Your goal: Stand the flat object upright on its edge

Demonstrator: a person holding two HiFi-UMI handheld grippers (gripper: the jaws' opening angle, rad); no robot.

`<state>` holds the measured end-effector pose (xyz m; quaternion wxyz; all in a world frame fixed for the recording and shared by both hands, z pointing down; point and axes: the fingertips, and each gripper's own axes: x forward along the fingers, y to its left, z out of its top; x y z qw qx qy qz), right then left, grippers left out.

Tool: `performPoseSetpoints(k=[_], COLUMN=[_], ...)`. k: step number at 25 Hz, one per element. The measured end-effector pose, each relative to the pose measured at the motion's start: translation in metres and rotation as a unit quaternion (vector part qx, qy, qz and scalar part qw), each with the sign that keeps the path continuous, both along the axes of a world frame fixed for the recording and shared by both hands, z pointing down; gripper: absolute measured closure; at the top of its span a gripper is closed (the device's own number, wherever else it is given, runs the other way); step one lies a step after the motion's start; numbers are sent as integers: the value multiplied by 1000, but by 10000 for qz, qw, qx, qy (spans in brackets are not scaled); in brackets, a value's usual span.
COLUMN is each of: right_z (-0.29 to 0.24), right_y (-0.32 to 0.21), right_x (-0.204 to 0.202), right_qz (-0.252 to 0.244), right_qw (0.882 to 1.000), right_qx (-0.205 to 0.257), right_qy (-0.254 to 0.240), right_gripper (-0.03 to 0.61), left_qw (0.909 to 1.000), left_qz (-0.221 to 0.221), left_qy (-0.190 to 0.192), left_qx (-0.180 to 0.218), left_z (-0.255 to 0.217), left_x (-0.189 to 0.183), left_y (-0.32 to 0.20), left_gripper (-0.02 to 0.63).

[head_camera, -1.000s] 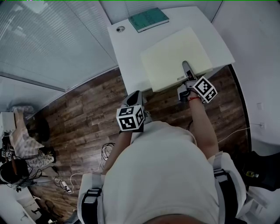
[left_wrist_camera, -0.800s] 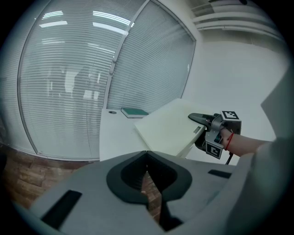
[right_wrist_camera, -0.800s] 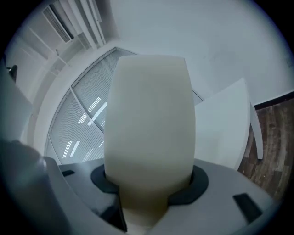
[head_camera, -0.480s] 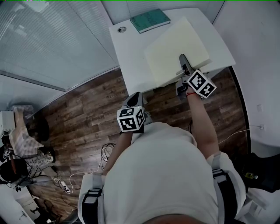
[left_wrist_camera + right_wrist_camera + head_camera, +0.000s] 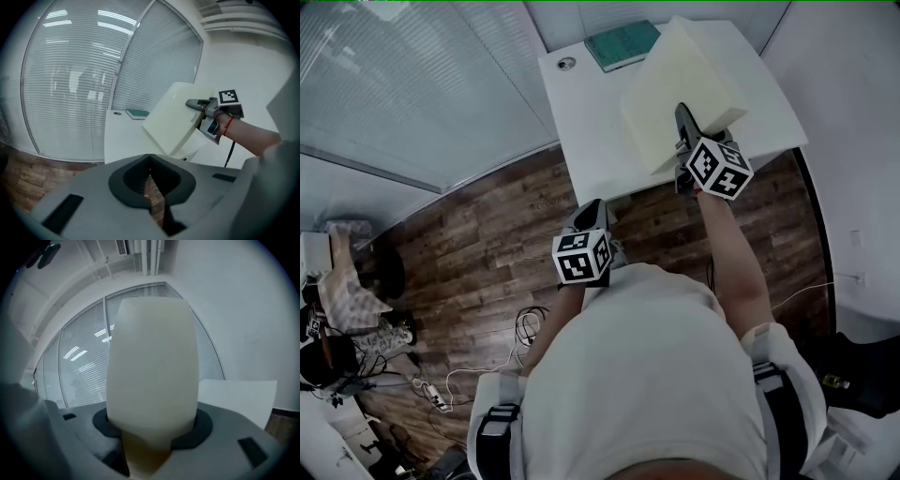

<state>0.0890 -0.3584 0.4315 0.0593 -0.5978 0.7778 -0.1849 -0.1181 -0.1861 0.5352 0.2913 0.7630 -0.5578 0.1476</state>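
Foam board [image 5: 684, 84] is tilted up above the table [image 5: 581, 122], one edge clamped in the right gripper [image 5: 684, 127], while the left gripper [image 5: 589, 208] is closed on nothing near the body; held one-sided, it could swing in the jaws or skid and flop flat.

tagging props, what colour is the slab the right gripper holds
Cream slab, best in left gripper view.

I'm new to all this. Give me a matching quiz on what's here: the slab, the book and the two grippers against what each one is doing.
Things:
1. slab
2. book
3. left gripper
4. right gripper

States:
A. shut, nothing in it
B. lying flat at the far edge of the table
C. clamped on the slab's edge
D. tilted, neither flat nor upright

Pairs: 1-D, 2-B, 3-A, 4-C.
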Motion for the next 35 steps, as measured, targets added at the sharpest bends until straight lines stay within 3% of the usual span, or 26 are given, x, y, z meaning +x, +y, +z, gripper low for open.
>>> performPoseSetpoints(k=[6, 15, 35], right_z=[-10, -12, -1], right_y=[-13, -27, -34], right_x=[-17, -43, -69], right_qz=[-51, -114, -265], right_qw=[9972, 9889, 9788], right_qx=[211, 449, 594], right_qy=[718, 1410, 1943], right_gripper=[319, 318, 302], left_qw=[10000, 10000, 9999], left_qz=[9, -6, -69], left_qy=[12, -23, -101], left_qx=[-25, -21, -78], left_z=[0, -1, 1], left_x=[2, 0, -10], left_y=[-1, -5, -3], left_gripper=[594, 594, 594])
